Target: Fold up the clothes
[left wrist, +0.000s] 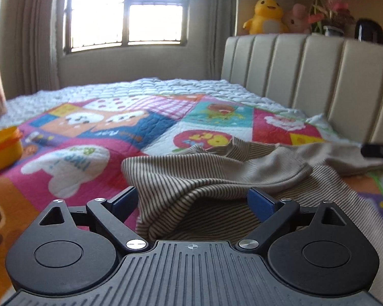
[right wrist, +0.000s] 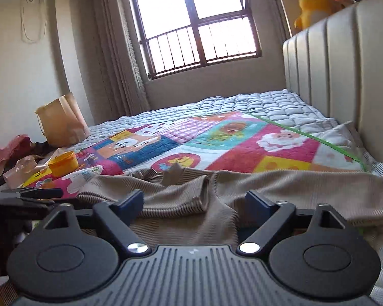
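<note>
Lying rumpled across the near end of the bed is the striped garment (left wrist: 217, 178), a beige thing with thin dark stripes plus a plain tan part, spread over a loud patchwork cartoon quilt (left wrist: 89, 132); it's bunched into ridges, not folded flat at all. The left gripper (left wrist: 194, 201) sits low right at the cloth with its jaws spread wide, blue pads on either side of a raised striped fold but not pinching it; whether the pads brush the fabric I can't tell. The right gripper (right wrist: 191, 204) is also released, fingers well apart, with a cuff-like tube of the garment (right wrist: 189, 191) humped up between and just beyond them; nothing clamped there either. In the right view the black tip of the other gripper pokes in at the left edge; in the left view a dark bit shows at the far right edge. Off to the left on the quilt there's a yellow tub (right wrist: 63, 163), and behind it a brown paper bag (right wrist: 61, 122); a padded headboard (left wrist: 319, 76) runs along the right, a yellow plush duck (left wrist: 265, 15) perched above it; bright barred window (right wrist: 196, 25) straight ahead.
</note>
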### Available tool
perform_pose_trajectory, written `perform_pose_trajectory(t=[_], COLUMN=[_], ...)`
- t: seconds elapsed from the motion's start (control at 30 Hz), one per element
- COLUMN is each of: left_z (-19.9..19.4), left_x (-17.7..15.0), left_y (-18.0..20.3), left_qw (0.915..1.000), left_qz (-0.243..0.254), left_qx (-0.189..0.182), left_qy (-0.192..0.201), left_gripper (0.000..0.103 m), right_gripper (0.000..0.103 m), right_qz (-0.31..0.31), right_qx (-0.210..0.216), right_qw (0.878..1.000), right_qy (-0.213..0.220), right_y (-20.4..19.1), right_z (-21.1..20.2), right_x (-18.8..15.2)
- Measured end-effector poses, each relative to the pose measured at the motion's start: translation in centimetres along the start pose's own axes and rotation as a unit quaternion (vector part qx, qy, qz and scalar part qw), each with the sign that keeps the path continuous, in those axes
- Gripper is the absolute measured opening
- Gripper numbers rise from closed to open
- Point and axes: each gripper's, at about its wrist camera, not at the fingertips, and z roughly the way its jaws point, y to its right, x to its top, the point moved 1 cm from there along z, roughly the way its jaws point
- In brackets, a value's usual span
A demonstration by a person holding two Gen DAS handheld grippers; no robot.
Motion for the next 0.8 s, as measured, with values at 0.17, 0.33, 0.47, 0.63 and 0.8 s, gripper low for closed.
perform_pose_trajectory(t=[0.17, 0.33, 0.47, 0.63, 0.8], left_z=[1.5, 1.5, -0.2, -3.5, -2.0], left_x=[-1.3, -3.2, -2.6, -0.7, -1.0], left_y=[-0.8, -4.7, -5.3, -4.2, -2.2], left_qw=[0.9963, 0.9931, 0.9961, 0.9941, 0.9703], left_qz=[0.062, 0.061, 0.043, -0.075, -0.19], left_qx=[0.051, 0.082, 0.06, -0.079, -0.148], left_qy=[-0.031, -0.058, -0.048, -0.004, 0.021], left_gripper=[0.096, 0.103, 0.102, 0.103, 0.103], right_gripper=[0.064, 0.046, 0.042, 0.054, 0.059], right_qz=[-0.008, 0.056, 0.074, 0.066, 0.126], right_qx=[0.023, 0.012, 0.009, -0.006, -0.098], right_qw=[0.999, 0.993, 0.992, 0.995, 0.987], right_qy=[-0.04, -0.106, -0.098, -0.068, -0.007], right_y=[-3.5, -0.9, -0.3, -0.9, 4.1], right_z=[6.6, 11.7, 11.0, 8.3, 1.9], right_x=[1.4, -2.3, -2.7, -2.1, -1.7])
